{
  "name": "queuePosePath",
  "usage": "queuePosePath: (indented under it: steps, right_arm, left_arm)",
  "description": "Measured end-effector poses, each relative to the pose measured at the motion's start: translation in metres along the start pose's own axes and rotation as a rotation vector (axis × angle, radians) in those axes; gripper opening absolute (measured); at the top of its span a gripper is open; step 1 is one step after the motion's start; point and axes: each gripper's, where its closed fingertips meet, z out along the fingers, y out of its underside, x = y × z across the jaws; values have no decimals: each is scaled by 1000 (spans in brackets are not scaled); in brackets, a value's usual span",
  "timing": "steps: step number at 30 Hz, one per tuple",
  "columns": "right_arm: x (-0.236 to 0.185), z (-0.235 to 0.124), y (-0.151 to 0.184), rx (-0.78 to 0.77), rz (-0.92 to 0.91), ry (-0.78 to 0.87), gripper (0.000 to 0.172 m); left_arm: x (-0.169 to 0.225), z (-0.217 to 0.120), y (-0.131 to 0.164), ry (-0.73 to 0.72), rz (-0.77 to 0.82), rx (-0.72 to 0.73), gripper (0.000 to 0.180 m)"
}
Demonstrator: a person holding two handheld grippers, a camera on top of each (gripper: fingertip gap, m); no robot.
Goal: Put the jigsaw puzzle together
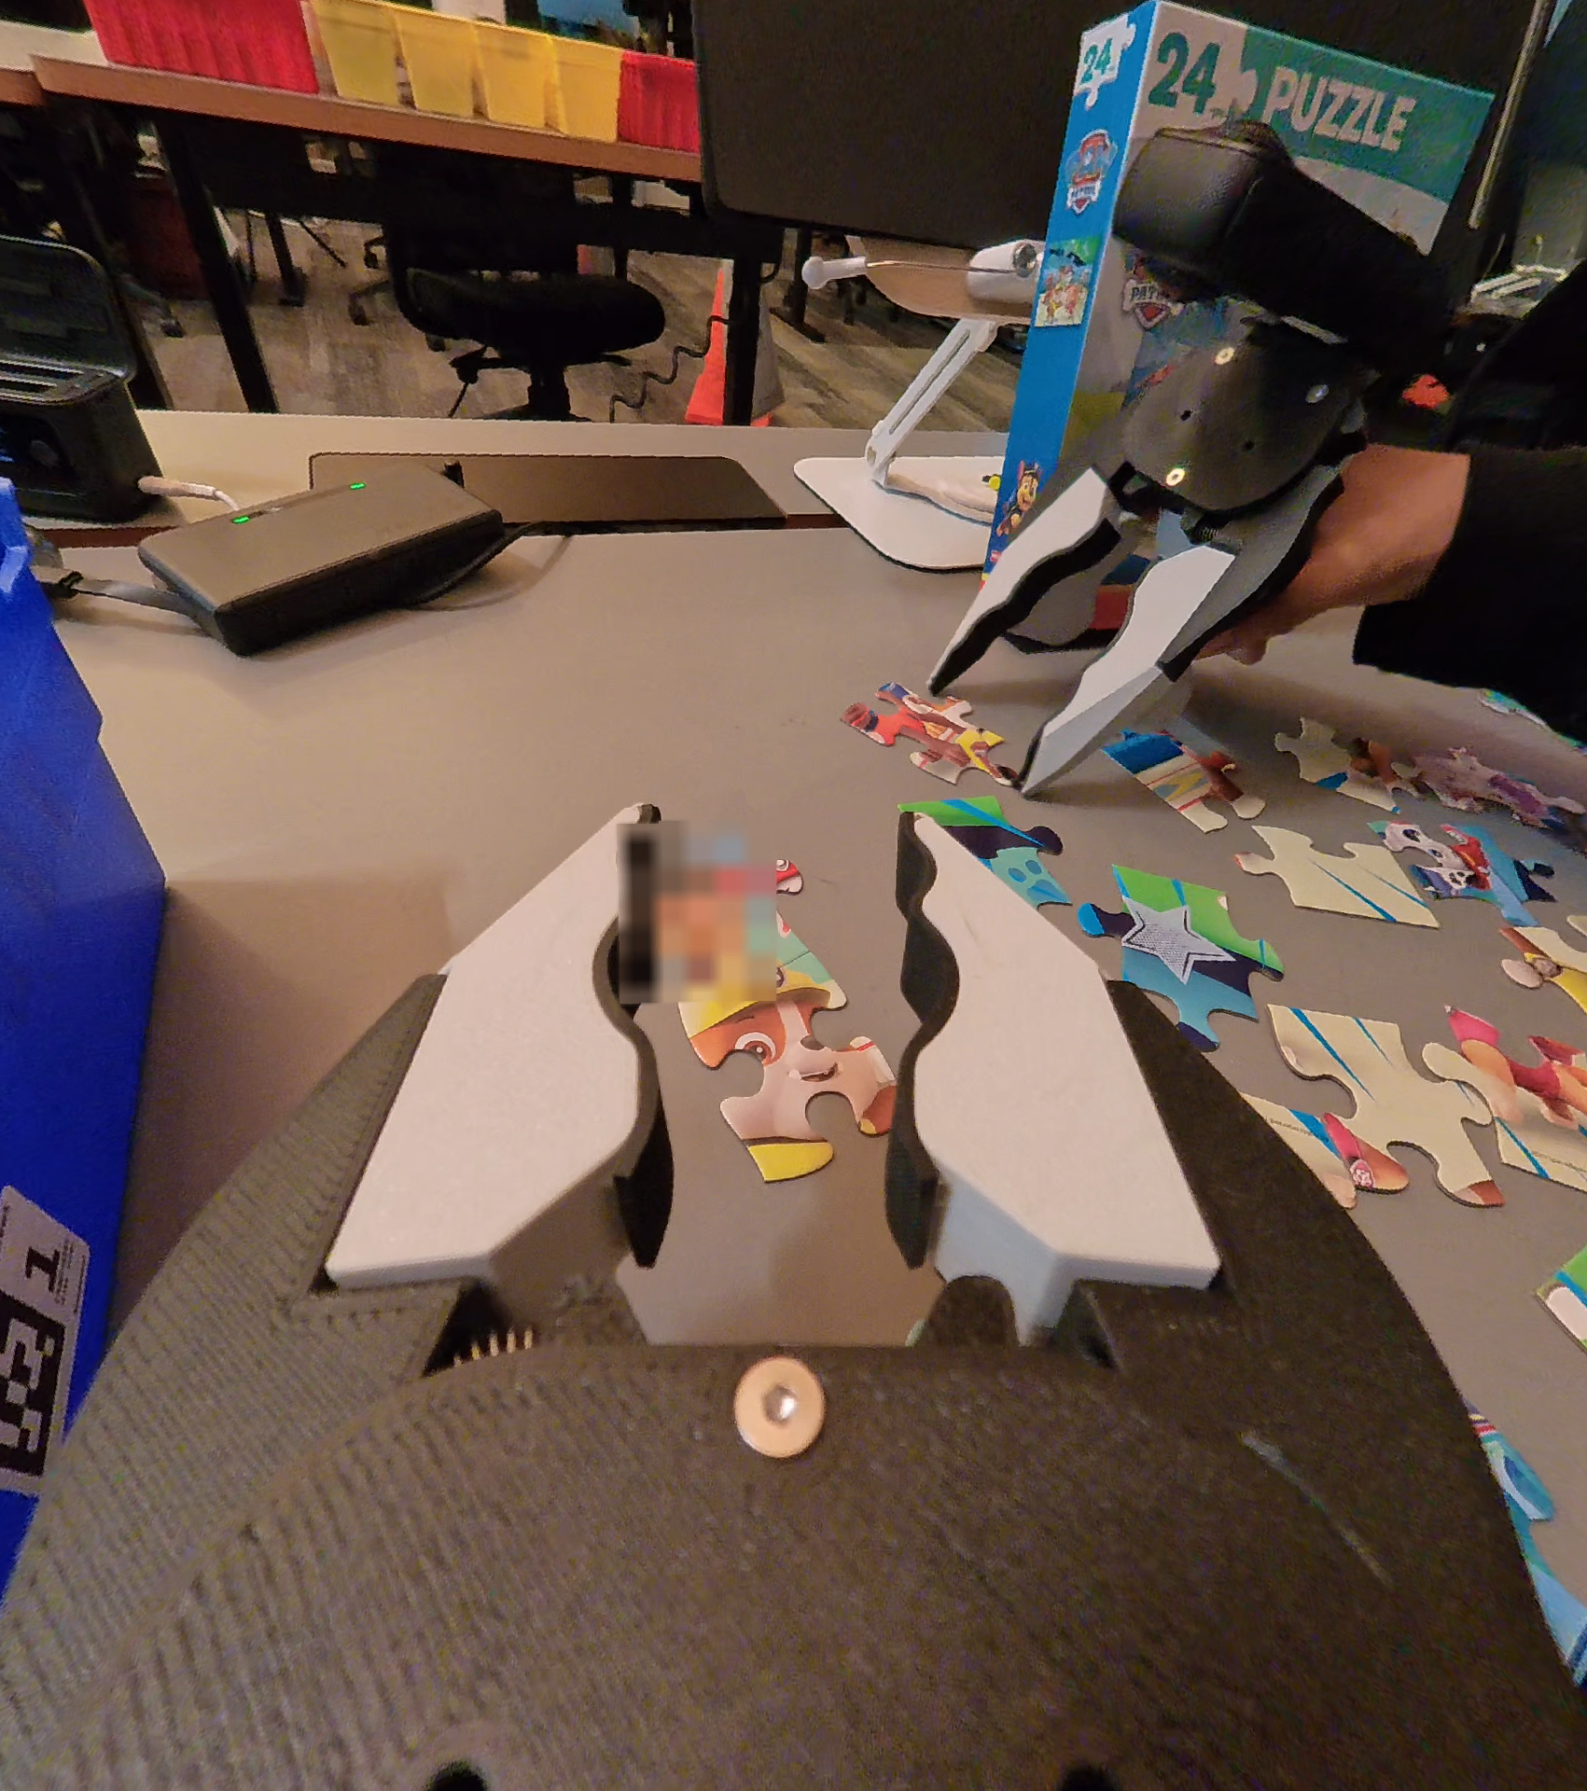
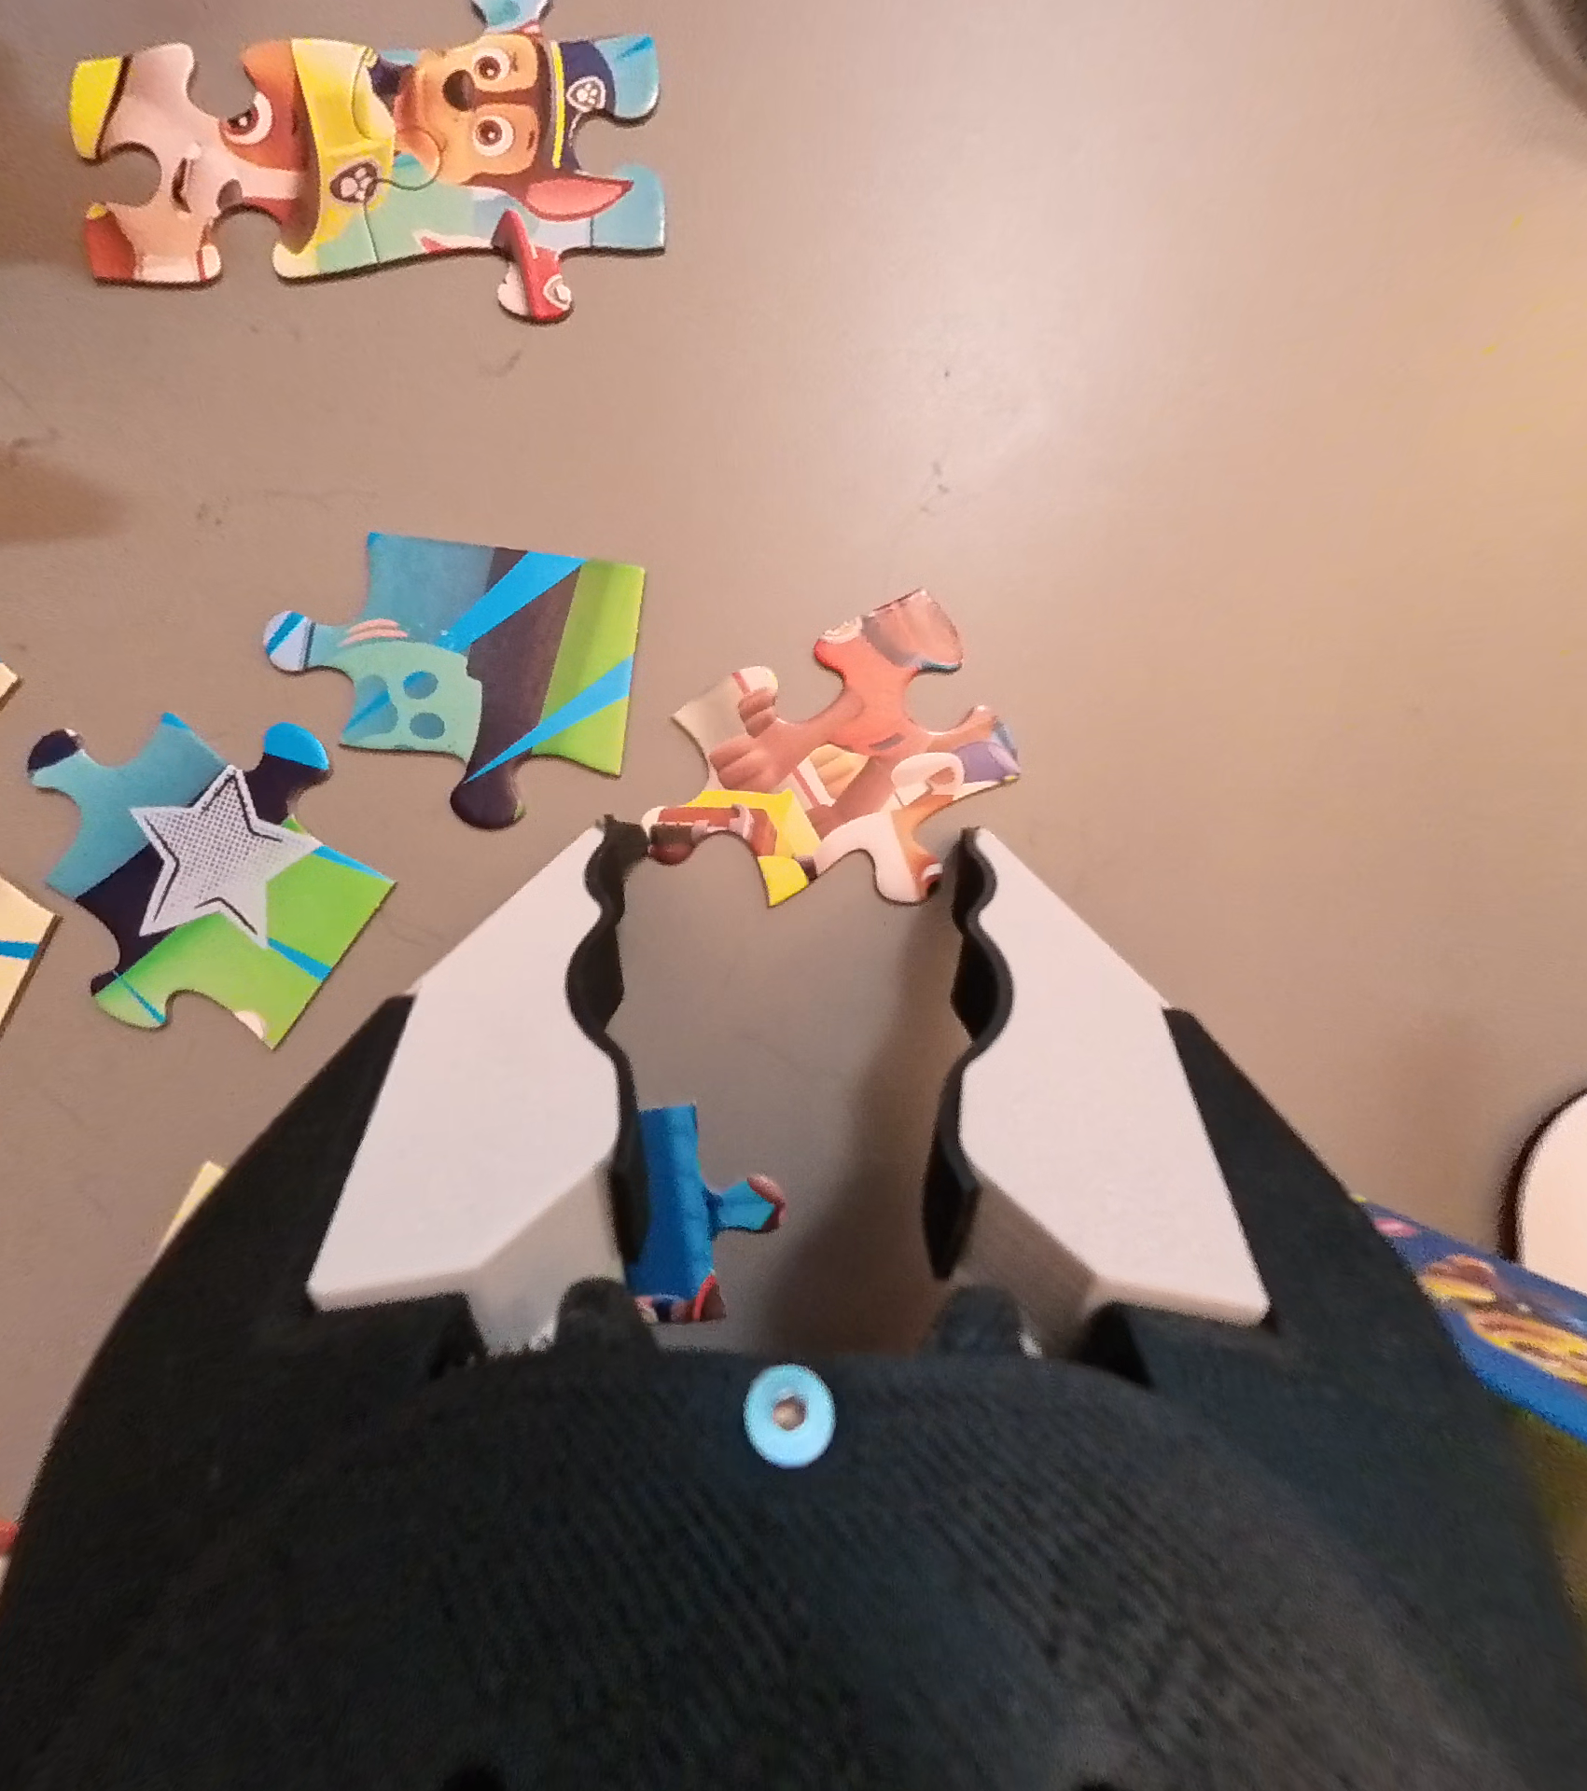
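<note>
My right tongs (image 2: 784, 843) are standing apart, tips touching the table (image 2: 1157, 485), with a red-and-yellow puzzle piece (image 2: 852, 766) lying flat just at the tips. My left tongs (image 1: 775, 824) are hanging open above two joined pieces (image 1: 789, 1056), gripping nothing.
</note>
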Motion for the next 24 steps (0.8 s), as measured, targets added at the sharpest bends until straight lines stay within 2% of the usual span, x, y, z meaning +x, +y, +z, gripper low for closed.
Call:
queuePosePath:
  steps: [4,8,10,14,18,22,24]
  right_arm:
    - [0,-2,2,13,35,22,60]
    - [-2,-6,5,16,25,43,34]
    - [-4,-7,7,8,10,58,32]
    - [-8,-10,9,-12,0,67,33]
    - [4,-11,5,1,-13,132,51]
    - [8,-7,7,-1,66,77,52]
    - [10,-6,6,9,110,45,46]
  left_arm:
    - [0,0,0,0,0,-2,47]
    - [0,0,0,0,0,-1,47]
    - [0,0,0,0,-1,-1,47]
    - [0,0,0,0,-1,-2,47]
    - [0,1,0,0,1,-3,47]
    - [-1,0,0,0,-4,1,47]
    - [-1,0,0,0,-6,1,47]
